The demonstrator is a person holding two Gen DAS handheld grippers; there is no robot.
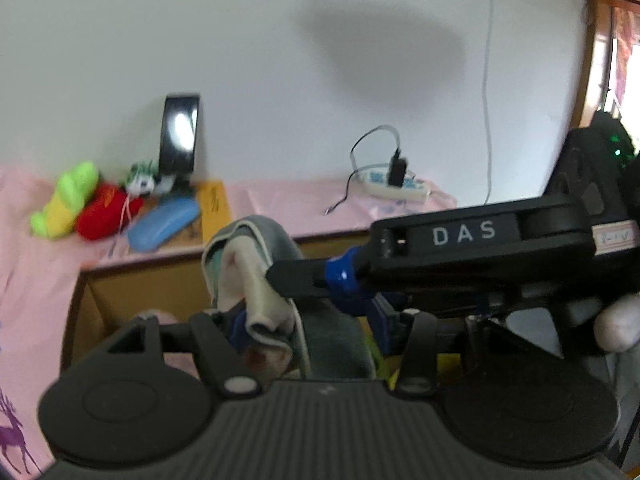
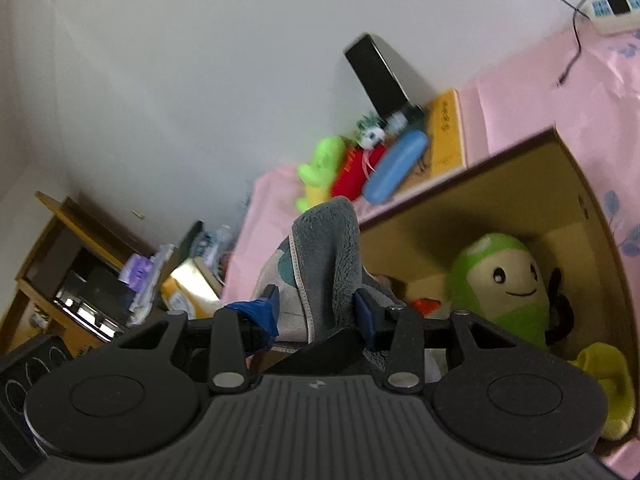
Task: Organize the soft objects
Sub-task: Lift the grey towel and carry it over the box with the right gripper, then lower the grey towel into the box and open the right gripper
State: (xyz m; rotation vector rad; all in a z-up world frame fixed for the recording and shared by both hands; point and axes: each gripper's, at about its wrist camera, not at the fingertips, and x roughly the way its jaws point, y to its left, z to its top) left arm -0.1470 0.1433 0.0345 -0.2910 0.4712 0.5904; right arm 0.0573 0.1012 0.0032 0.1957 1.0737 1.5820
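Item: grey fleece towel (image 2: 328, 248), folded, with a pale cream reverse, teal patches and a light stitched edge binding. Handling, judged: light, limp and compressible, not fragile; the pile should give good friction, but loose folds will sag and slip free unless pinched through the full thickness, so the bound edge or the thick fold is the better place to take hold. Location: held up in the air between both tools, over the near edge of the open cardboard box (image 2: 560, 184), which stands on a pink printed sheet (image 2: 520, 92). Right gripper (image 2: 316, 304): blue-taped jaws either side of the grey fold and pressing on it, so it is gripping the towel. Left gripper (image 1: 304, 320): the cream and grey cloth (image 1: 256, 276) is bunched between its fingers, and appears to be clamped, though the right-hand finger is partly hidden behind the other tool crossing from the right. Box contents: a green smiling plush (image 2: 504, 280) against the far wall, a yellow plush (image 2: 608, 384) nearer right. Far left, outside the box: a lime and yellow plush (image 1: 64, 200), a red plush (image 1: 104, 216), a blue case (image 1: 164, 224). Far right: a power strip (image 1: 396, 188).
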